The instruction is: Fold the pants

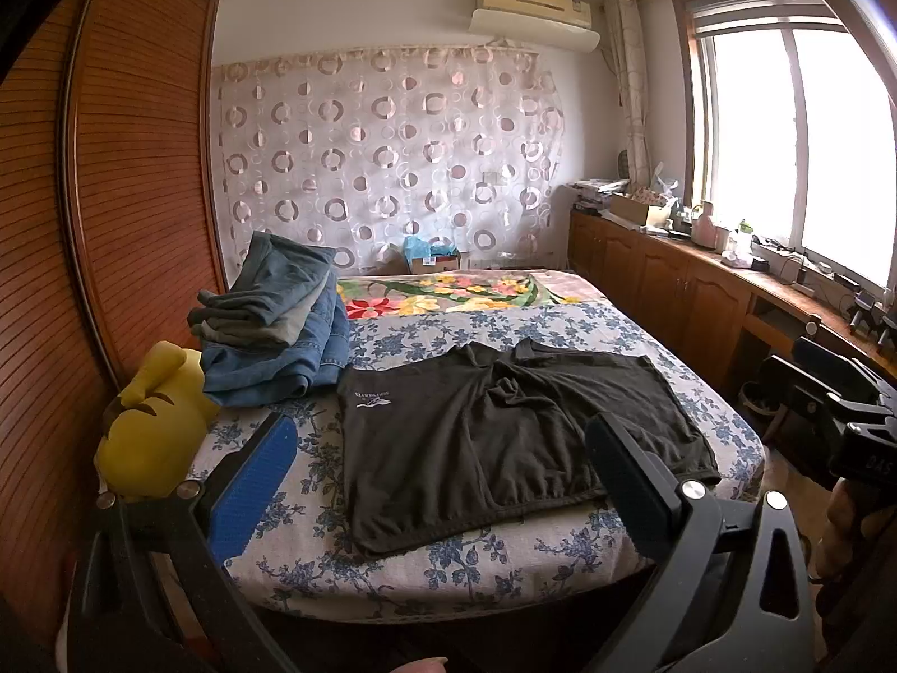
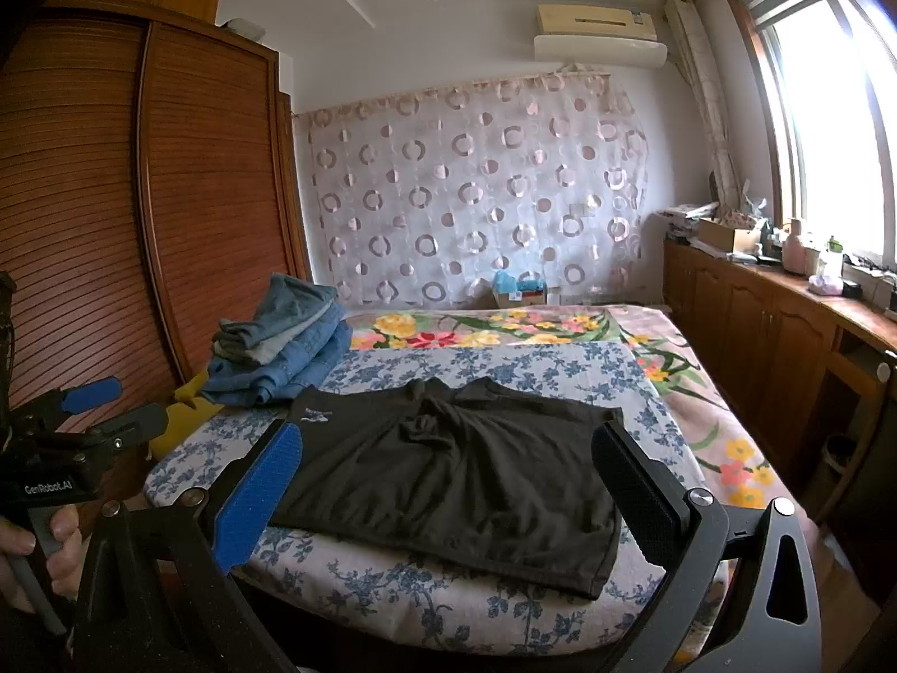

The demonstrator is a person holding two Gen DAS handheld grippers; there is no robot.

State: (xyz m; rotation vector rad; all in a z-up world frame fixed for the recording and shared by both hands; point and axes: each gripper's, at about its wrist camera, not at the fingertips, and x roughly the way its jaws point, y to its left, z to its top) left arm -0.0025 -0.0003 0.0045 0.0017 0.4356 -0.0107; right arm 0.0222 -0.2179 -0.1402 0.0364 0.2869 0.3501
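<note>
The black shorts [image 1: 504, 437] lie flat on the near part of the bed [image 1: 448, 566]. Both the left gripper [image 1: 443, 482] and right gripper [image 2: 448, 488] are wide apart and empty; folding is not started, so next they must reach an edge.

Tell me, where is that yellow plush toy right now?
In the left wrist view, the yellow plush toy sits at the bed's near-left corner, beside the stacked jeans and the wooden wardrobe.

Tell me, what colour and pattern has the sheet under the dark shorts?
The pale bed sheet has a blue flower print; the left wrist view shows it best.
</note>
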